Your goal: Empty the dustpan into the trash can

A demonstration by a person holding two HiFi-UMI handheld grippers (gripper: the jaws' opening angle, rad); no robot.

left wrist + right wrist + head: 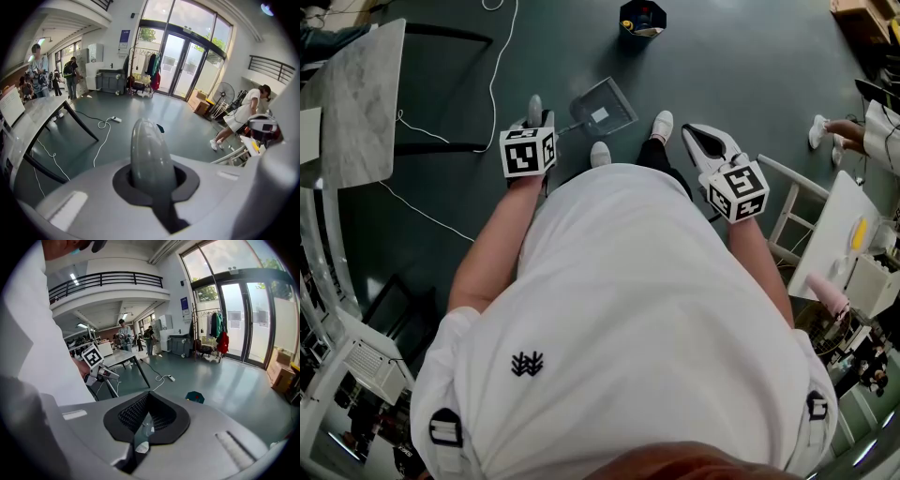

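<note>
My left gripper (pixel 534 124) is shut on the grey handle (pixel 150 152) of the dustpan, whose rounded end sticks out past the jaws. The grey pan (pixel 602 105) hangs in front of me above the dark floor, with a pale scrap inside it. The dark trash can (pixel 641 17) stands further ahead on the floor, apart from the pan; it shows small in the left gripper view (pixel 160 128) and the right gripper view (pixel 194 397). My right gripper (pixel 692 131) is held out at the right with its jaws together, gripping nothing.
A marble-topped table (pixel 356 94) on black legs stands at the left, with a white cable (pixel 497 75) on the floor beside it. A white table (pixel 839 220) and a chair frame (pixel 787 211) are at the right. A seated person's legs (pixel 836 131) are beyond them.
</note>
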